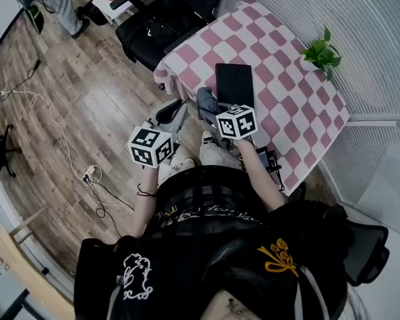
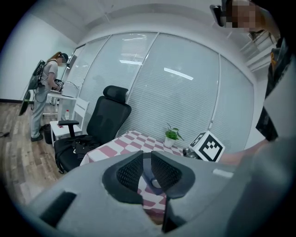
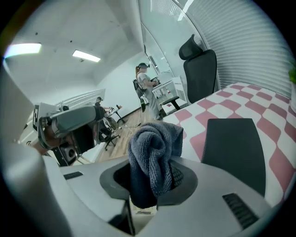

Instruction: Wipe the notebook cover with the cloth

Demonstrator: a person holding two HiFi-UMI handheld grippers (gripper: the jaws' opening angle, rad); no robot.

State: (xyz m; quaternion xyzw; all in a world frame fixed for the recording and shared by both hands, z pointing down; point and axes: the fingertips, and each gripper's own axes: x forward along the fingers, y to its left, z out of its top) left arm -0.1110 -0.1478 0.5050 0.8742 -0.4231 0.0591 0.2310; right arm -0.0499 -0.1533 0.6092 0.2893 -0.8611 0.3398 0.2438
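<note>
Wood-plank flooring (image 1: 61, 97) strewn with thin white cables (image 1: 56, 131) fills the left of our head view, and a black office chair (image 1: 158, 26) stands at the far corner of a table under a pink-and-white checked tablecloth (image 1: 299, 116). We hold the left gripper (image 1: 172, 116) off the table's near left edge, above the floor. Its own view shows the left gripper (image 2: 147, 172) with its two black ribbed pads set a narrow slit apart and nothing caught between them. Just to its right, at the table's edge, the right gripper (image 1: 214, 110) has its jaws pressed onto a bunched blue-grey terry cloth (image 1: 206, 100). In the right gripper view the cloth (image 3: 155, 152) bulges up out of the right gripper (image 3: 150, 180). A flat black notebook (image 1: 234, 84) lies closed on the tablecloth just right of the cloth; we cannot tell whether they touch. The notebook (image 3: 233, 148) sits ahead and right of the jaws. Farther right, a small green potted plant (image 1: 322, 52) stands at the table's far right edge.
</note>
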